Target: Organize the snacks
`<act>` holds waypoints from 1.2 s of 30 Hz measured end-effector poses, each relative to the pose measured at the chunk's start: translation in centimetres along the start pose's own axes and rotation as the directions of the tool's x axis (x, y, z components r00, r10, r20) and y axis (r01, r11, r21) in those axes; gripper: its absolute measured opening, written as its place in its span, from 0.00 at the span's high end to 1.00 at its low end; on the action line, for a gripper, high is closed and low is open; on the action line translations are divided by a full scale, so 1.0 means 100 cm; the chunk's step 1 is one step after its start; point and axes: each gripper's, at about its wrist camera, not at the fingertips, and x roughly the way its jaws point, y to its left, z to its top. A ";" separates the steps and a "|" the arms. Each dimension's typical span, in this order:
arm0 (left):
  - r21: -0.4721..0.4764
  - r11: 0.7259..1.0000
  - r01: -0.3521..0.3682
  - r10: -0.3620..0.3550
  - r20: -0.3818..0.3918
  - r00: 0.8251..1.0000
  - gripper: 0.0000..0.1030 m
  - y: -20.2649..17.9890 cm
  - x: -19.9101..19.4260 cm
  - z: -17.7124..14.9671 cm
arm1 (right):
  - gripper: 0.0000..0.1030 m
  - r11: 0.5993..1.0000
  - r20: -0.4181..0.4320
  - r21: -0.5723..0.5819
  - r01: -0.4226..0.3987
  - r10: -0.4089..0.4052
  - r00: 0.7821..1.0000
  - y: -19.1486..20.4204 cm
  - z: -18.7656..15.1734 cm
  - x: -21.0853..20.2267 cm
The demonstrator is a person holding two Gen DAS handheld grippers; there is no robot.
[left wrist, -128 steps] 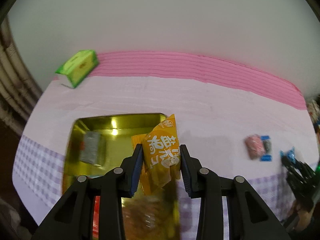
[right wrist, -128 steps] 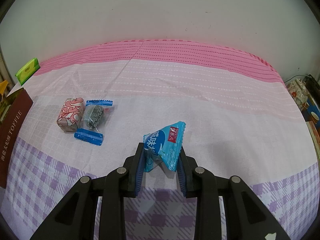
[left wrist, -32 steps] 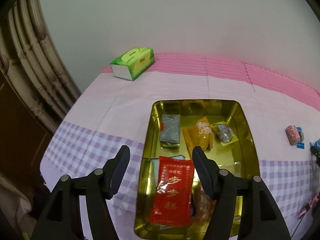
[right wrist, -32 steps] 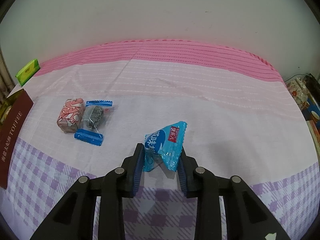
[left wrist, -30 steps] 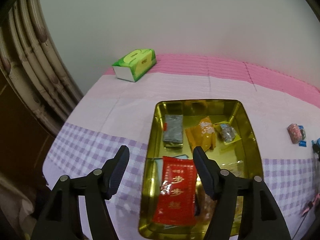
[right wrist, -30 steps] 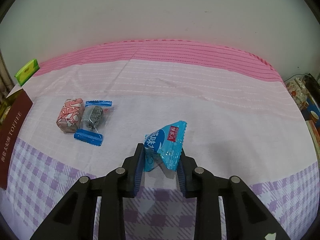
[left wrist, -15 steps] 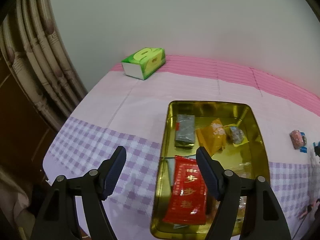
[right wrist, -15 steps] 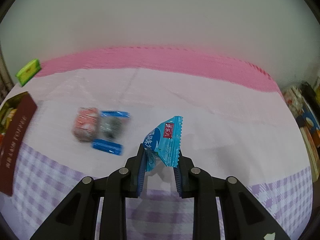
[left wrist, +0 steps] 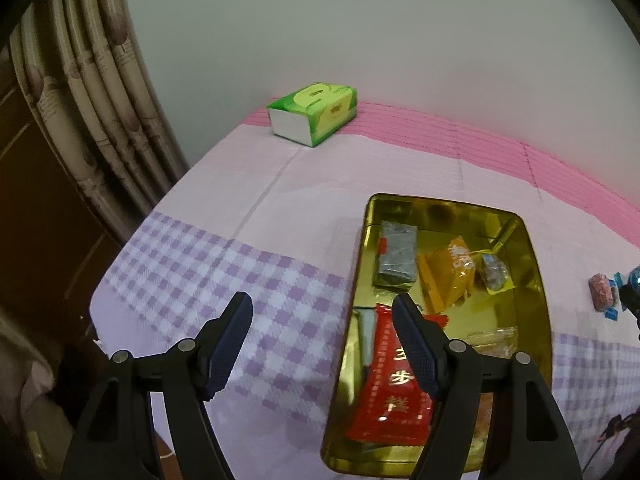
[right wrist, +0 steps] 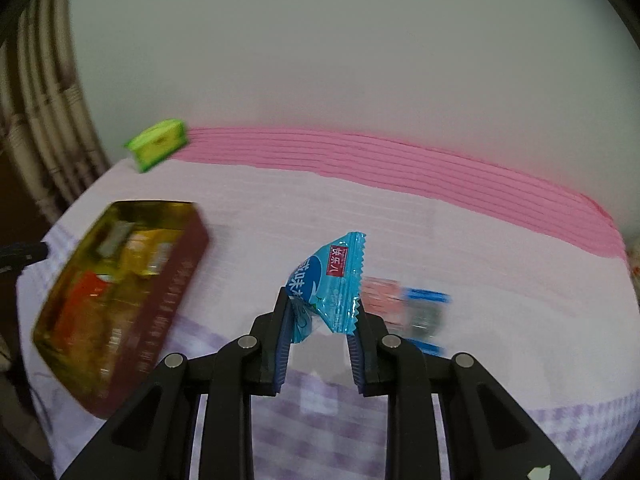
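A gold tin [left wrist: 540, 280] lies on the pink and purple cloth, holding a red packet [left wrist: 394, 384], an orange packet [left wrist: 448, 276], a grey packet [left wrist: 396, 256] and other sweets. My left gripper [left wrist: 320, 312] hangs open and empty above the tin's left rim. In the right wrist view my right gripper [right wrist: 320, 312] is shut on a light blue snack packet [right wrist: 330, 280], held above the cloth. The tin [right wrist: 176, 280] shows there at the left, blurred. A pink sweet [right wrist: 378, 292] and blue-wrapped sweets [right wrist: 426, 304] lie just behind the right fingers.
A green tissue box [left wrist: 314, 114] stands at the back left by the wall. A curtain [left wrist: 80, 120] hangs past the table's left edge. Loose sweets [left wrist: 604, 292] lie on the cloth right of the tin. Bags sit off the far right edge [right wrist: 634, 256].
My right gripper has lifted and swung left with the blue packet, bringing the tin into its view. My left gripper drifted left, off the tin's middle, still open.
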 end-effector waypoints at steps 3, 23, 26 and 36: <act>-0.016 1.000 -0.016 0.015 -0.018 1.000 0.29 0.008 0.002 -0.004 | 0.78 0.998 -0.002 -0.023 -0.059 0.059 0.998 0.029 0.008 0.005; -0.130 0.991 -0.029 0.019 -0.075 0.997 0.29 0.036 0.014 -0.003 | 0.77 0.961 -0.106 -0.192 -0.198 0.180 0.978 0.148 0.034 0.069; -0.135 0.990 -0.033 0.022 -0.081 0.996 0.29 0.037 0.015 -0.003 | 0.76 0.962 -0.120 -0.186 -0.198 0.178 0.977 0.150 0.033 0.076; -0.139 0.990 -0.032 0.020 -0.086 0.996 0.29 0.037 0.016 -0.004 | 0.74 0.956 -0.141 -0.212 -0.202 0.175 0.974 0.158 0.028 0.083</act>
